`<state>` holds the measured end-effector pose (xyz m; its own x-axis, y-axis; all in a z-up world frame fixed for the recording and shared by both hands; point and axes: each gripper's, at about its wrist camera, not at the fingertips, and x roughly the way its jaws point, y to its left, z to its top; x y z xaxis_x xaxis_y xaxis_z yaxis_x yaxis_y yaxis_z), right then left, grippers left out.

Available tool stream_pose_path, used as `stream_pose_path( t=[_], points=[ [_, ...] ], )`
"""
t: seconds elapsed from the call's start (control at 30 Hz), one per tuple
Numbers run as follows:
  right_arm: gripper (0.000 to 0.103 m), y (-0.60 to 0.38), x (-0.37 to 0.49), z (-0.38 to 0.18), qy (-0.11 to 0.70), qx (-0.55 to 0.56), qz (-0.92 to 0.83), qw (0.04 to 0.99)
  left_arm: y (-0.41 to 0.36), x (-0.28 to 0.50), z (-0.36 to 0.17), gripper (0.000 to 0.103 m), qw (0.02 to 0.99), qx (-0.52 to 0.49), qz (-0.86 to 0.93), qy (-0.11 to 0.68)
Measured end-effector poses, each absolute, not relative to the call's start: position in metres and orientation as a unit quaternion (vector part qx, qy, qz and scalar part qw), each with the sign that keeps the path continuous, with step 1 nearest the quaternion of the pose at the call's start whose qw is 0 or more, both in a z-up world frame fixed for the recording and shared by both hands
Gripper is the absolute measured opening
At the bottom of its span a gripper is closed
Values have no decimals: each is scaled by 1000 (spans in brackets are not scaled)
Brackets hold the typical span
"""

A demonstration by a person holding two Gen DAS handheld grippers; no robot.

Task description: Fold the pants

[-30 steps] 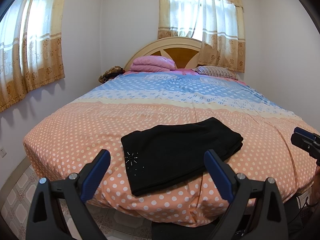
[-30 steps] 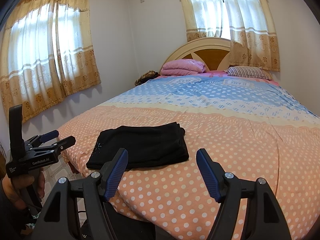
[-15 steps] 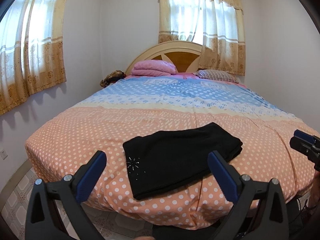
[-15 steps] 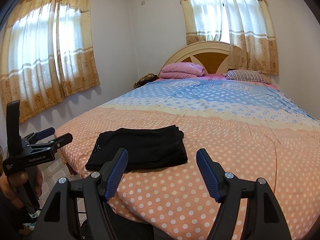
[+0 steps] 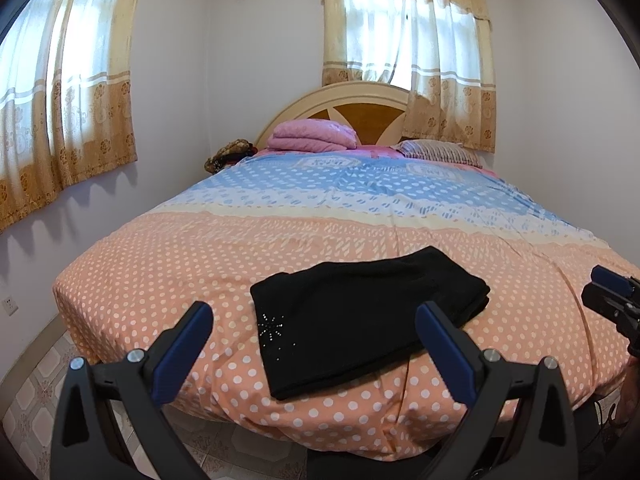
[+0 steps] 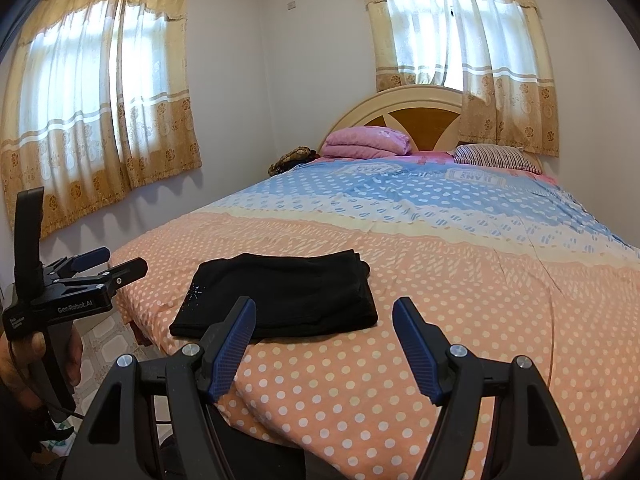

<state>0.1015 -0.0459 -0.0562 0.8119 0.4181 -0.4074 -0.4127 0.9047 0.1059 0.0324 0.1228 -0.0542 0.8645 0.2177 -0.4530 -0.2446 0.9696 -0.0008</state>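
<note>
The black pants (image 5: 360,312) lie folded into a flat rectangle near the foot of the bed, with a small sparkly star on the near left corner; they also show in the right wrist view (image 6: 280,296). My left gripper (image 5: 316,316) is open and empty, held off the foot of the bed in front of the pants. My right gripper (image 6: 324,312) is open and empty, in front of the pants' right end. Each gripper shows in the other's view, the right at the edge (image 5: 612,300) and the left in a hand (image 6: 96,268).
The bed (image 5: 160,264) has an orange and blue polka-dot cover. A folded pink blanket (image 5: 312,136) and a striped pillow (image 5: 440,152) lie by the headboard. Walls with curtained windows stand left and behind. Tiled floor (image 5: 32,384) lies left of the bed.
Both grippers have drawn back a little from the bed and tilted up slightly. The pants have not moved.
</note>
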Motion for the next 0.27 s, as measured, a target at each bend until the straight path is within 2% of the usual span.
stream_pose_path(
  t=[0.27],
  points=[
    [72,-43,105,-61,223,1,213,951,120,36,-61,103,963,-22,113,244]
  ],
)
